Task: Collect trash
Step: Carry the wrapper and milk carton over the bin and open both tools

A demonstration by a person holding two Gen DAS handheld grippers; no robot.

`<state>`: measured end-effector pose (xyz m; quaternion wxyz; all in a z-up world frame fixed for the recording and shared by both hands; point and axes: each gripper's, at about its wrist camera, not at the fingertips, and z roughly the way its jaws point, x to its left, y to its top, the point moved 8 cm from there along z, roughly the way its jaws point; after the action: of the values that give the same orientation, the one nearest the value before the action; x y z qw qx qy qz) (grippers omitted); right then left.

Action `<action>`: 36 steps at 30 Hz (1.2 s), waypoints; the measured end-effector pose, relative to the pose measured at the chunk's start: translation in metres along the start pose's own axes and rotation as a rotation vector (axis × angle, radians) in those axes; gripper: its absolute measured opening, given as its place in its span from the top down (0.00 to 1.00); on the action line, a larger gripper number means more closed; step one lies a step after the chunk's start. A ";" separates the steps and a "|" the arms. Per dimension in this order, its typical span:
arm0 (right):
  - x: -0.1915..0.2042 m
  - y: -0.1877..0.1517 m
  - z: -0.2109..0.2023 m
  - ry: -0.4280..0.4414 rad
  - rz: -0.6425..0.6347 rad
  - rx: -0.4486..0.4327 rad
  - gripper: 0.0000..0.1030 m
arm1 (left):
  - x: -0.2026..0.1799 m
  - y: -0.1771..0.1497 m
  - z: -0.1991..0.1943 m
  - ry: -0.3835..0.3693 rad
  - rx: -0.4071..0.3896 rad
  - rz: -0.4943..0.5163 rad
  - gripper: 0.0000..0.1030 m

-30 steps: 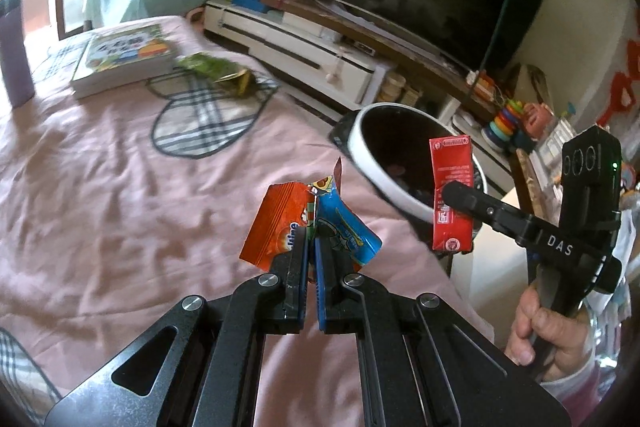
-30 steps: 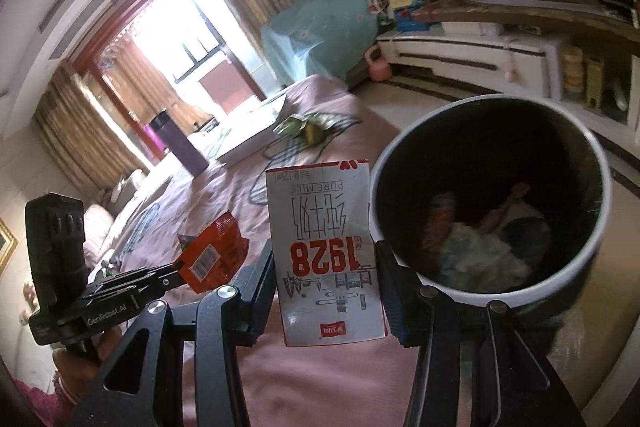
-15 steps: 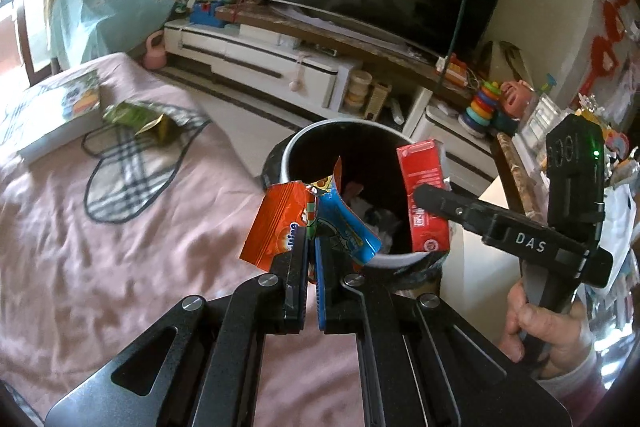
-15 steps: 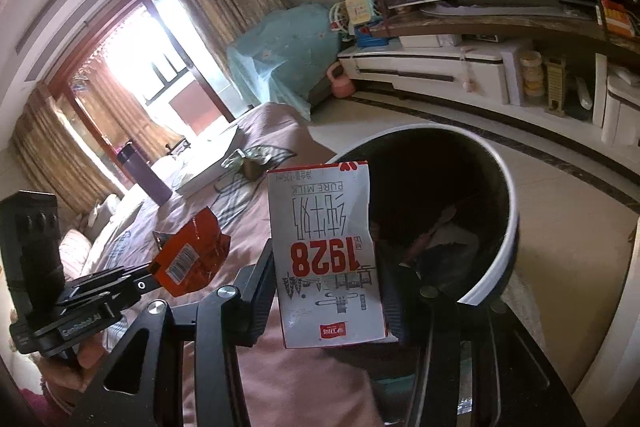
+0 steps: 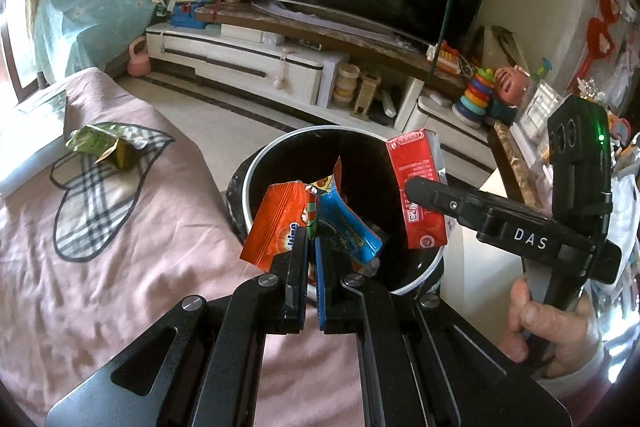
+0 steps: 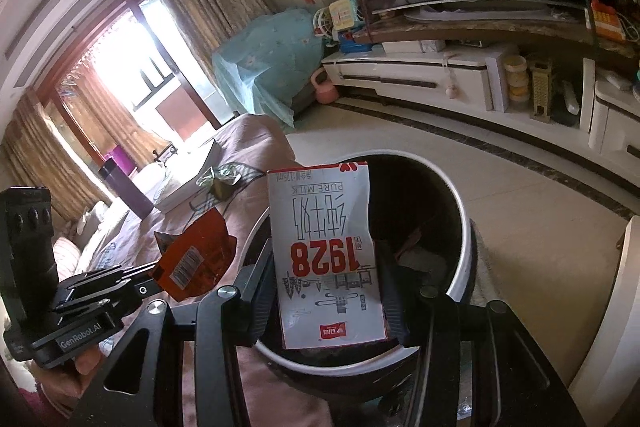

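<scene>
My left gripper [image 5: 311, 247] is shut on two snack wrappers, an orange one [image 5: 276, 225] and a blue one [image 5: 344, 227], held over the near rim of a round black bin with a white rim [image 5: 280, 147]. My right gripper [image 6: 326, 267] is shut on a red and white milk carton [image 6: 324, 247], upside down, above the bin [image 6: 466, 227]. From the left wrist view the carton [image 5: 420, 187] hangs over the bin's right side. Crumpled trash lies at the bin's bottom. A green wrapper [image 5: 106, 145] lies on the pink bedspread [image 5: 100, 267].
The bin stands on the floor against the bed's edge. Beyond it are a white TV cabinet [image 5: 240, 59] with a large dark screen, toys, and a white surface [image 5: 476, 267] at the right. A hand [image 5: 548, 339] grips the right tool.
Both grippers have moved off the bed toward the bin; the bin now sits directly beneath the wrappers and the carton. Grips are unchanged.
</scene>
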<state>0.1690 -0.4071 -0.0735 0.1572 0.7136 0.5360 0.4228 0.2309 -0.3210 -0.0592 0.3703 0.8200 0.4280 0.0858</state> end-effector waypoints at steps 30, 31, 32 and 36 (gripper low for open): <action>-0.023 0.009 0.014 -0.016 -0.014 0.033 0.54 | -0.011 0.012 0.024 0.022 0.025 0.020 0.97; -0.023 0.009 0.014 -0.016 -0.013 0.035 0.54 | -0.011 0.012 0.025 0.023 0.026 0.021 0.97; -0.024 0.009 0.015 -0.016 -0.013 0.036 0.54 | -0.010 0.012 0.025 0.023 0.027 0.021 0.97; -0.024 0.010 0.015 -0.016 -0.010 0.039 0.54 | -0.011 0.012 0.026 0.024 0.027 0.020 0.97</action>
<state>0.1849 -0.4287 -0.0858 0.1495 0.7173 0.5463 0.4059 0.2439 -0.3471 -0.0674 0.3531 0.8280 0.4255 0.0934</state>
